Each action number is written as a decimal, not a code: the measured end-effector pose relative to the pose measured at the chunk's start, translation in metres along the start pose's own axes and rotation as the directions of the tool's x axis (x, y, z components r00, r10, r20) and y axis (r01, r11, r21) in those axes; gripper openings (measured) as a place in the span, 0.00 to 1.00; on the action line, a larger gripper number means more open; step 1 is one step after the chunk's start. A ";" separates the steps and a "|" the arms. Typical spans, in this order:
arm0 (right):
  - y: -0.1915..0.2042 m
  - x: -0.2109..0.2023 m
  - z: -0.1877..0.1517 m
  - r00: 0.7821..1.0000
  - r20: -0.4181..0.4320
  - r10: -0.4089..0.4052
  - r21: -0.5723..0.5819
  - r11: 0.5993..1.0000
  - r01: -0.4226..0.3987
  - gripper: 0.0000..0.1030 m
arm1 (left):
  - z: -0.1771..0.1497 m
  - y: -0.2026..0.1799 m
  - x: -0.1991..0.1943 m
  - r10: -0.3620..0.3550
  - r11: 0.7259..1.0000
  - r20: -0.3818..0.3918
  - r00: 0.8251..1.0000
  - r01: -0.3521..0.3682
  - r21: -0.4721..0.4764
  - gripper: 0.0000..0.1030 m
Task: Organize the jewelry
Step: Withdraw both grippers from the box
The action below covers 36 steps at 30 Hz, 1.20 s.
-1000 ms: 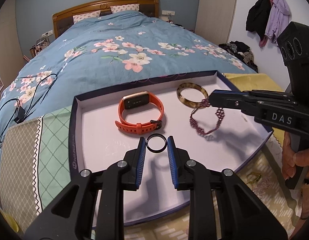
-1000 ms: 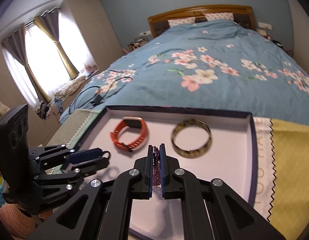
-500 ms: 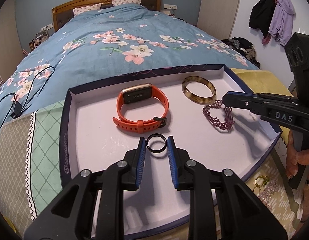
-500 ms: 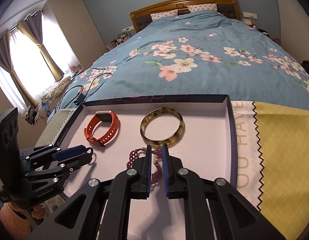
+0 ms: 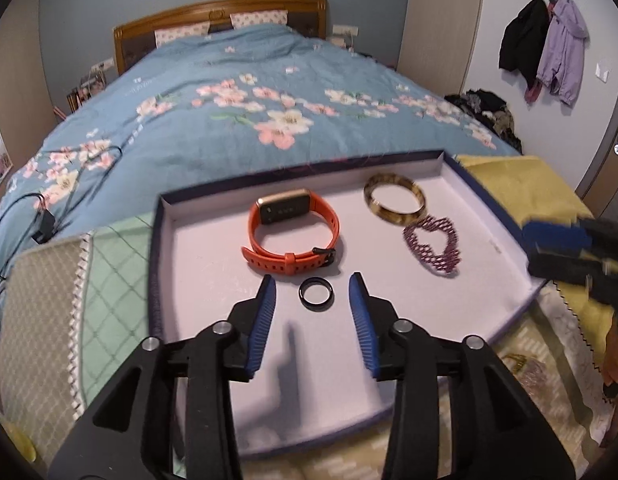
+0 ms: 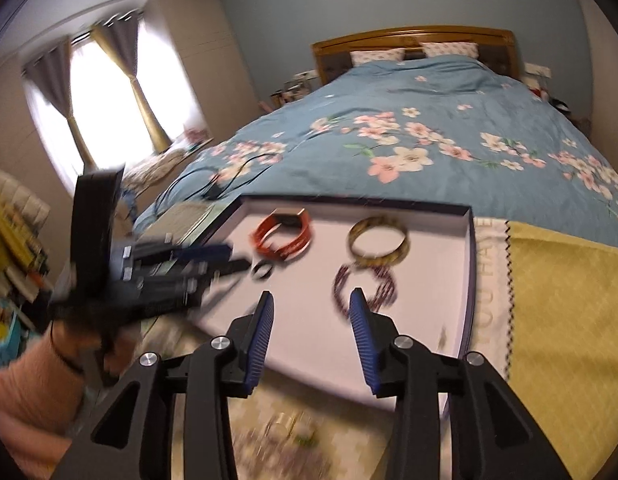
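A shallow white tray with a dark blue rim (image 5: 157,248) (image 6: 467,280) holds an orange smartwatch (image 5: 293,236) (image 6: 283,234), a tortoiseshell bangle (image 5: 394,198) (image 6: 378,242), a purple beaded bracelet (image 5: 433,245) (image 6: 365,286) and a small black ring (image 5: 317,293) (image 6: 262,270). My left gripper (image 5: 313,292) is open, its jaws standing apart on either side of the ring lying on the tray. My right gripper (image 6: 311,308) is open and empty, pulled back over the tray's near edge just short of the bracelet.
The tray lies on patchwork cloths, green (image 5: 109,264) and yellow (image 6: 565,304), at the foot of a blue floral bed (image 5: 245,108). Loose gold and pale jewelry (image 5: 521,364) (image 6: 289,436) lies on the cloth in front of the tray. A black cable (image 5: 41,224) lies at left.
My left gripper opened and let go of the black ring, which now lies on the tray. My right gripper opened, released the purple bracelet and drew back toward the tray's near edge.
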State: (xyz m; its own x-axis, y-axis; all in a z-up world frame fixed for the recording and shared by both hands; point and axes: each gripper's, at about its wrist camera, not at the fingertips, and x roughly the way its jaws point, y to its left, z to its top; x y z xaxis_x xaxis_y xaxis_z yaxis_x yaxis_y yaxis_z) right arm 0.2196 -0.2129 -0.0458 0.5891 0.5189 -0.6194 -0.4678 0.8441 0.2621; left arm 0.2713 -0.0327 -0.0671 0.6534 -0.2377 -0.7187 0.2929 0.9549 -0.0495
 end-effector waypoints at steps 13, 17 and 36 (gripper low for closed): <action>0.050 -0.014 -0.070 0.991 -0.131 0.008 -0.212 0.977 -0.036 0.34 | -0.058 -0.008 -0.082 -0.045 0.999 0.088 0.995 0.045 0.008 0.43; 0.059 -0.006 -0.076 0.987 -0.159 -0.013 -0.249 0.968 -0.027 0.31 | -0.076 -0.013 -0.092 -0.086 0.996 0.082 0.993 0.086 0.003 0.44; 0.057 -0.011 -0.079 0.990 -0.129 -0.056 -0.244 0.970 0.023 0.07 | -0.108 -0.028 -0.088 -0.127 0.991 0.025 0.992 0.127 0.031 0.48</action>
State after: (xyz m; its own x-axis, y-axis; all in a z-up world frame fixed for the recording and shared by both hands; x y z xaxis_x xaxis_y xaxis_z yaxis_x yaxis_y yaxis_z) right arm 0.1341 -0.1816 -0.0828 0.5248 0.4492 -0.7231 -0.6006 0.7974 0.0594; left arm 0.1307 -0.0195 -0.0773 0.6283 -0.3618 -0.6887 0.3948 0.9111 -0.1185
